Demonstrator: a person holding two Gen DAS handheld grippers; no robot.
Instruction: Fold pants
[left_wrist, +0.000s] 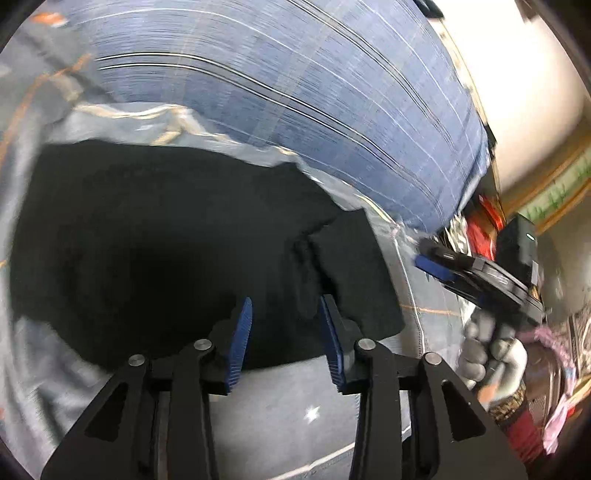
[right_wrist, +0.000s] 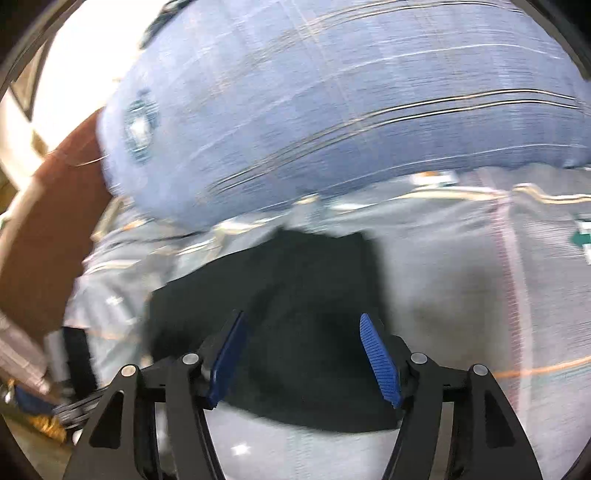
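The left tool (left_wrist: 286, 314) hangs with its blue pads apart, gripping nothing, just above the near edge of the black pants (left_wrist: 166, 240). The right tool (right_wrist: 303, 332) is released too, jaws spread wide over the same pants (right_wrist: 295, 295). The pants lie folded on a pale grey sheet (right_wrist: 461, 277) covering the bed. Beyond them, touching the sheet, sits a blue checked pillow (right_wrist: 332, 110)

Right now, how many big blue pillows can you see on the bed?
1. One big blue checked pillow lies at the far side of the pale grey bedsheet, behind the black folded pants. More could be hidden outside the views.
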